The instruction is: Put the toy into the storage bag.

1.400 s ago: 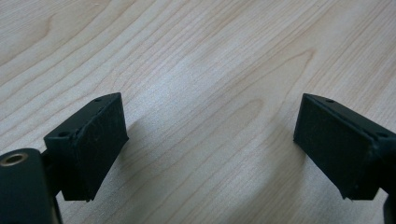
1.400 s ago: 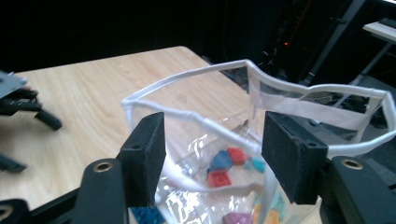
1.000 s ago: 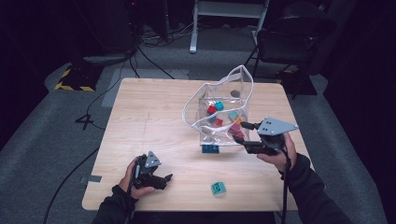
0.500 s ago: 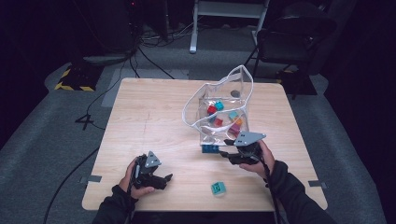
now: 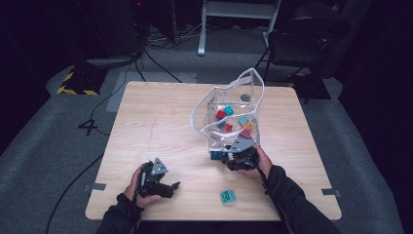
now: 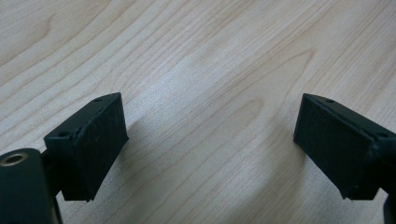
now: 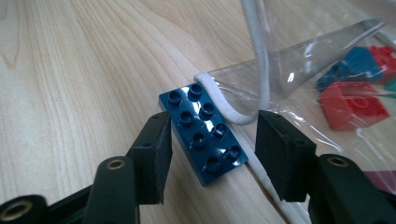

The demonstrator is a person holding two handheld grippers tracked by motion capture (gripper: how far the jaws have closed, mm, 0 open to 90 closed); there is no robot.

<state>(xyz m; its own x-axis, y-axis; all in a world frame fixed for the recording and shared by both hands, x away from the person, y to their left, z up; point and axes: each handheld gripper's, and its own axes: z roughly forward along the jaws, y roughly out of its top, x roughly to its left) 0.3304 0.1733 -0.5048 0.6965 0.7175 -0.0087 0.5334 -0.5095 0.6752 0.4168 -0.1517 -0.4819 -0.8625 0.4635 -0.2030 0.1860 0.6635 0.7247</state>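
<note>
Dark blue brick [image 7: 202, 132] lies flat on the wooden table [image 5: 160, 122] against the clear bag's [image 5: 233, 109] white rim, between the right gripper's [image 7: 212, 158] just-widened, non-touching jaws; left gripper [image 6: 210, 144] gapes, empty.

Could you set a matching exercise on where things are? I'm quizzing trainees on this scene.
Things:
1. dark blue eight-stud plastic brick
2. teal plastic block
3. red plastic brick
4. left tool

Places:
A. inside the clear plastic bag
B. between the right tool's open jaws
C. alone near the table's front edge
D. over bare wood

Pairs: 1-B, 2-C, 3-A, 4-D
</note>
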